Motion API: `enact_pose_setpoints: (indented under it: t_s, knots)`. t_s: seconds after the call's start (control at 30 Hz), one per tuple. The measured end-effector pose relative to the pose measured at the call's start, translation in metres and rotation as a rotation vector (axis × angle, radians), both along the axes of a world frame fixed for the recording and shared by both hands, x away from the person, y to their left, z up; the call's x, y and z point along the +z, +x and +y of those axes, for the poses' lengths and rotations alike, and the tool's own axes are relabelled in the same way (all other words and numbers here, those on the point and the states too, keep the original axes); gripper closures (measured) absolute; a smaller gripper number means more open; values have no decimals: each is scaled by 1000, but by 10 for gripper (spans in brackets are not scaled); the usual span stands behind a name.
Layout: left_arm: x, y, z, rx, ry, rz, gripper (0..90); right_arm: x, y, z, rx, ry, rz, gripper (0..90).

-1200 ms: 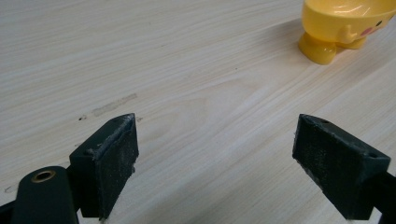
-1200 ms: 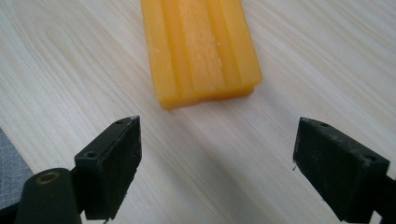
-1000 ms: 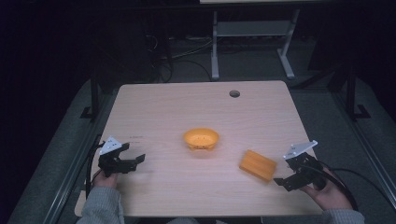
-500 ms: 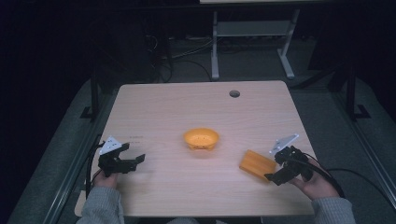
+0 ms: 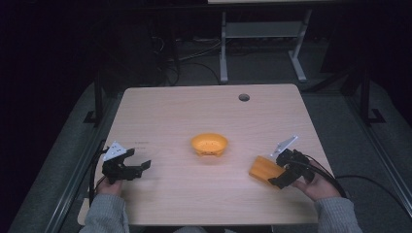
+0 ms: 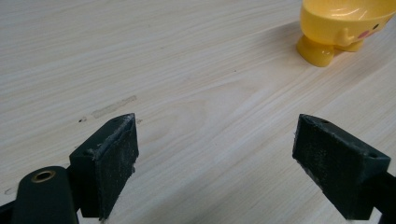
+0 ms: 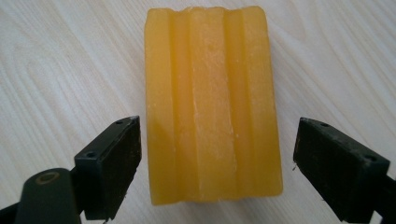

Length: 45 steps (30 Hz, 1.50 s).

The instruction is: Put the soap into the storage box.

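Note:
An orange ridged block lies flat on the wooden table at the right front. My right gripper is open, its jaws standing on either side of the block's near end without touching it. A small yellow-orange bowl on short feet stands at the table's middle. My left gripper rests open at the front left, nothing between its jaws, with the bowl farther off ahead of it.
A round cable hole sits near the table's far right edge. Behind the table stands a white metal frame on a dark floor. Bare tabletop lies between the bowl and the left gripper.
My right gripper has moved left and forward up to the orange block, and its jaws now straddle the block's end. The left gripper, bowl and block have stayed put.

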State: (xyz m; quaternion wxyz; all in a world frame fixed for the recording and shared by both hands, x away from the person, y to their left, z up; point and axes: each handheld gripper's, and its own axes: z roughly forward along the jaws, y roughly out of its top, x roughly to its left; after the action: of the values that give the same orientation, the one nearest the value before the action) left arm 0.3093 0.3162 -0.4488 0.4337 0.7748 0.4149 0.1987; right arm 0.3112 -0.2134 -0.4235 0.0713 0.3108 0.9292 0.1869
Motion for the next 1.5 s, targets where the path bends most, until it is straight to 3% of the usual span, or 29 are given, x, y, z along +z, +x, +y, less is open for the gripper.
enact_pose_setpoints:
  t_s: [0.3,0.87,1.5]
  knots:
    - [0,0,0,-5,3,0,138,-8,11,16,33,-33,15,149]
    - [0,0,0,-6,0,2,138,-22,20,23,51,-64,42,158]
    - [0,0,0,2,-7,4,138,-23,23,30,97,-95,61,210]
